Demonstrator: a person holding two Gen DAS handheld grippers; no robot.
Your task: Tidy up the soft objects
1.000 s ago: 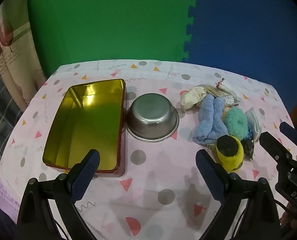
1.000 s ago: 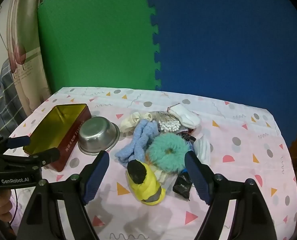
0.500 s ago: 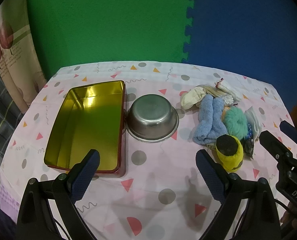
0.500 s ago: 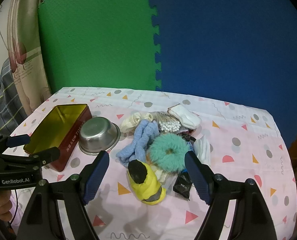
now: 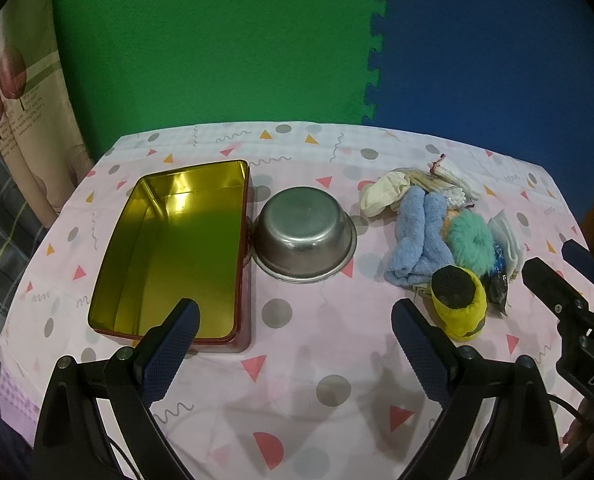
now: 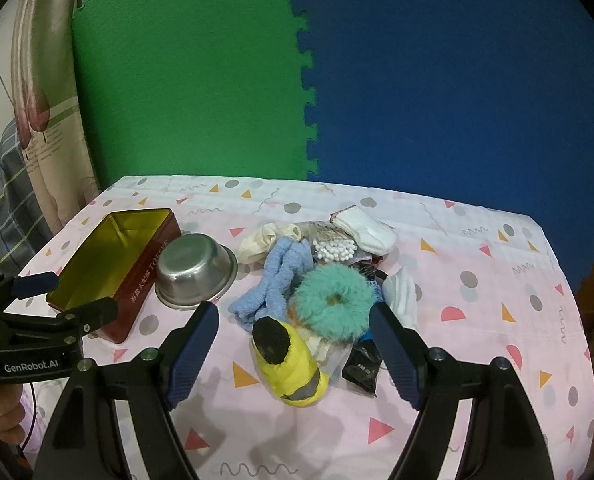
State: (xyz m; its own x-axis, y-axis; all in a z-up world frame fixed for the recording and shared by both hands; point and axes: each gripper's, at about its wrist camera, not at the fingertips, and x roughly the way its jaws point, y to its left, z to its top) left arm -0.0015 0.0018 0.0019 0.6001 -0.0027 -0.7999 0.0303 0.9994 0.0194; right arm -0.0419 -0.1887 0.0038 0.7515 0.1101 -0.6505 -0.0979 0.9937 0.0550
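Right wrist view alone shows cotton swabs [image 6: 334,249] and a hand [image 6: 1,412], both tongs spread wide, empty, yellow sock [image 6: 289,360] between right gripper [image 6: 295,350] fingers, lengthwise toward camera, left gripper [image 5: 293,340] facing bowl [image 5: 305,232]

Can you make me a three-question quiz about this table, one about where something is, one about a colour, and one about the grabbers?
1. Where is the metal bowl?
A. inside the tin
B. between the tin and the pile of soft things
C. on the floor

2. What colour is the fluffy hair ring?
A. red
B. black
C. teal

3. How are the two grabbers?
A. both open and empty
B. both shut on a sock
C. one holding the bowl

Answers: 1 B, the bowl sits right of the tin and left of the blue socks. 2 C, its fur is teal. 3 A, the left gripper and right gripper are spread with nothing between them.
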